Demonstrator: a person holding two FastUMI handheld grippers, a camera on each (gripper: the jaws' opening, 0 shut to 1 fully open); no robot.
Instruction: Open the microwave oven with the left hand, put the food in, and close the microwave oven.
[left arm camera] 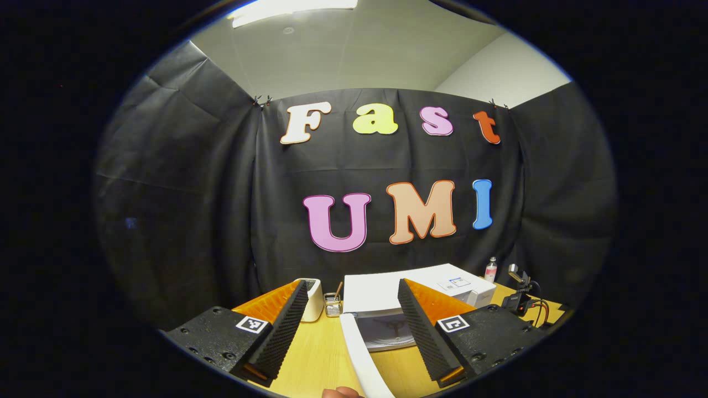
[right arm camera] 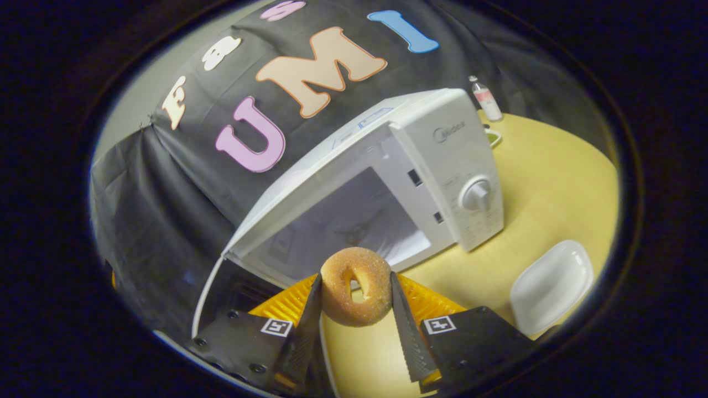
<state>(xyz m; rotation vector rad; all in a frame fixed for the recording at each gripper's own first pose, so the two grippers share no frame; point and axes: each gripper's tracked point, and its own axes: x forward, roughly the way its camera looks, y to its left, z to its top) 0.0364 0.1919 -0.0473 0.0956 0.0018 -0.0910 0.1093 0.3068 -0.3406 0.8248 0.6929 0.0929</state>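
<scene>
Microwave (right arm camera: 387, 182) door swung open; right tongs (right arm camera: 354, 290) clamp the donut (right arm camera: 357, 287), left tongs (left arm camera: 354, 326) spread wide, empty.

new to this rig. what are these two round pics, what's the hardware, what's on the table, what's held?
No robot arm: a person carries two handheld two-finger grippers, each with its own fisheye camera looking along its fingers. In the left gripper view, the left gripper is open with the microwave's open door edge between its fingers. In the right gripper view, the right gripper is shut on a sugared doughnut before the open microwave oven. On the wooden table: a white dish, a small bottle.
</scene>
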